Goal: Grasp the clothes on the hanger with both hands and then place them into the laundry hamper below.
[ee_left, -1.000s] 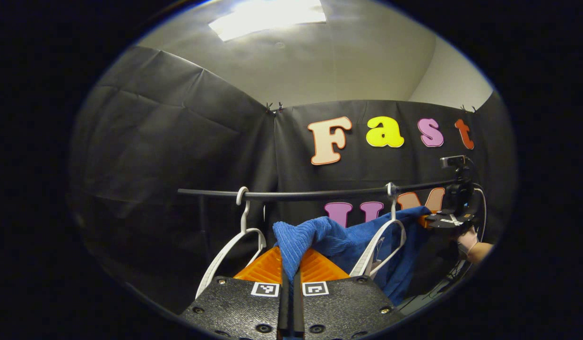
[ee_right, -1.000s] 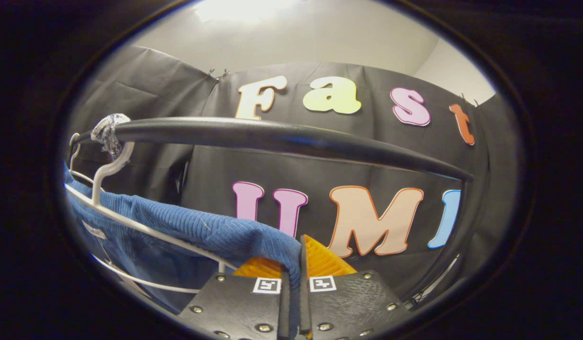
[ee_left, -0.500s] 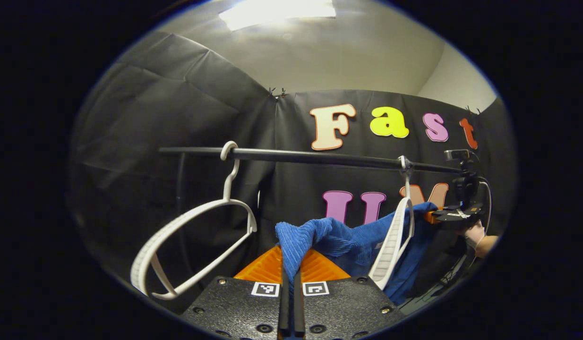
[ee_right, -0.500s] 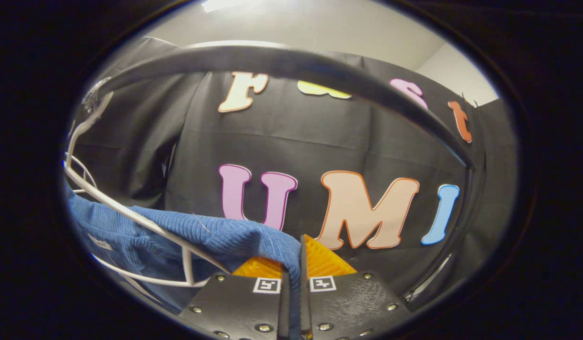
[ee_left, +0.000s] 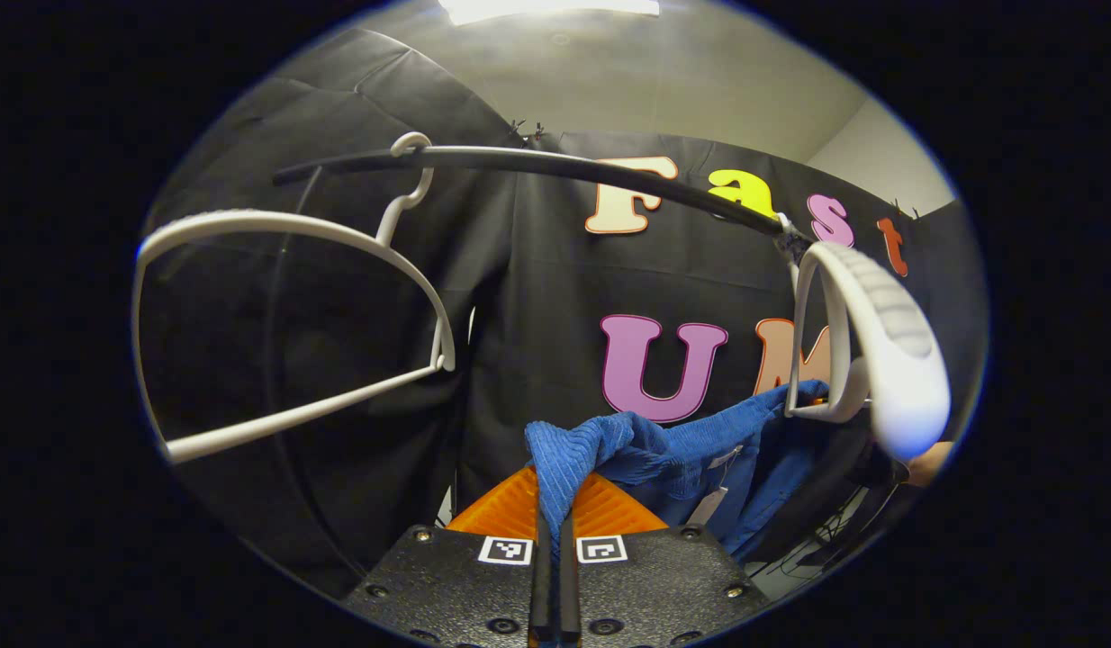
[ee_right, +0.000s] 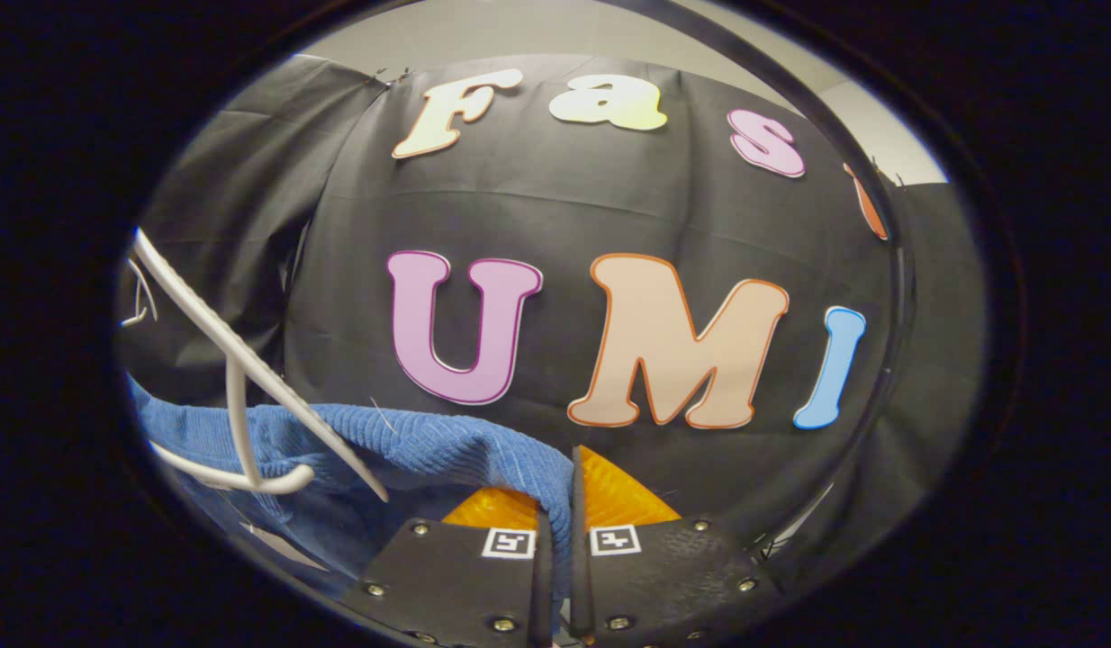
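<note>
With both the left gripper [ee_left: 551, 504] and right gripper [ee_right: 555, 504] pinched tight on the blue knit garment [ee_left: 663, 450] (just under the white hanger [ee_left: 866, 333]), lowering the 2 evenly seemed wise.

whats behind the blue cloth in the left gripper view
Behind the blue cloth is the black booth wall. A white hanger hangs from the rail above it. The cloth covers whatever lies below, so no hamper can be seen.
</note>
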Motion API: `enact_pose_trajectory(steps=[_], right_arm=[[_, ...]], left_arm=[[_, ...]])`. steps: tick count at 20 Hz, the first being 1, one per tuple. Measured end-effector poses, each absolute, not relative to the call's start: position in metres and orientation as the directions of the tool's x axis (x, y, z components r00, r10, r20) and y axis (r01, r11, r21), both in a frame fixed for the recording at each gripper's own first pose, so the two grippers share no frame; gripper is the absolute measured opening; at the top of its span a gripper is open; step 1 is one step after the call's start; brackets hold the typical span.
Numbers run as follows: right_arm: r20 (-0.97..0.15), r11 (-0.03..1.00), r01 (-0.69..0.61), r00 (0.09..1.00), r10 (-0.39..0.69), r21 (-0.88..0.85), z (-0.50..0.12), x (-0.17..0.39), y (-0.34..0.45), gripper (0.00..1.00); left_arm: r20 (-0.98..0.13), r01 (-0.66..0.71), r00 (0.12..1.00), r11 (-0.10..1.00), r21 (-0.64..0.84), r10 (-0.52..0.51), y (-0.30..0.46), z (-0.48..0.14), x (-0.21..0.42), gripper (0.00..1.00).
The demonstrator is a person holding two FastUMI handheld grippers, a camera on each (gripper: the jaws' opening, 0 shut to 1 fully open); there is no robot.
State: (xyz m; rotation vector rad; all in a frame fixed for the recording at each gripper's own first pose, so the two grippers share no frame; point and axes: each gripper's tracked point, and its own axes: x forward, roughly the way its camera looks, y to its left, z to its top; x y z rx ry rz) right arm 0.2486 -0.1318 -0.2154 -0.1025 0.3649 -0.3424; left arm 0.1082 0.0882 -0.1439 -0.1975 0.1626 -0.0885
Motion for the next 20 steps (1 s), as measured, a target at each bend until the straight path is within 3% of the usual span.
enact_pose_trajectory(steps=[5,11,20], right_arm=[[-0.36,0.933,0.313,0.862,-0.357,-0.176,-0.235,0.217,-0.134,0.08],[-0.4,0.929,0.322,0.839,-0.37,-0.183,-0.252,0.179,-0.136,0.08],[-0.479,0.948,0.292,0.819,-0.316,-0.125,-0.279,0.107,-0.118,0.08]], left_arm=[[-0.209,0.058,0.971,0.963,-0.263,-0.115,0.083,-0.174,0.098,0.04],[-0.286,0.067,0.95,0.978,-0.198,-0.123,0.075,-0.211,0.083,0.04],[-0.368,0.201,0.894,0.963,-0.178,-0.254,0.008,-0.241,0.045,0.04]])
